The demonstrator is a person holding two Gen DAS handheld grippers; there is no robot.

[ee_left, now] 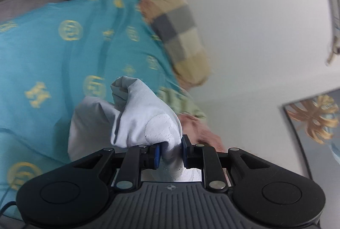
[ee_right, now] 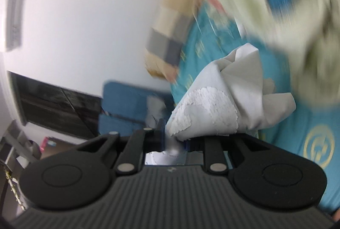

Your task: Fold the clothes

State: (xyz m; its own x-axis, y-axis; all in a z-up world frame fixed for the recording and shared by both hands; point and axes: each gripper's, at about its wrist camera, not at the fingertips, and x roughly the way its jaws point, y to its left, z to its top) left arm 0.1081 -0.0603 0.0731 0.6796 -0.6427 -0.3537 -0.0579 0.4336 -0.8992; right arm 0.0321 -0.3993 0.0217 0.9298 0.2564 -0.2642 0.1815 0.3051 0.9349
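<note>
Your left gripper (ee_left: 170, 151) and right gripper (ee_right: 174, 139) look alike: each has a dark grey ribbed body, two rounded black lobes with a shallow circular recess, and black linkage bars pinned with silver rivets. The pads (ee_left: 157, 153) at the fingertips are blue. A small round emblem sits on the ribbed deck. A thin dark cable (ee_left: 6, 206) trails off the left one.

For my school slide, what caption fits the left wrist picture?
Left gripper pinching a white garment above a teal bedspread with gold emblems.
</note>
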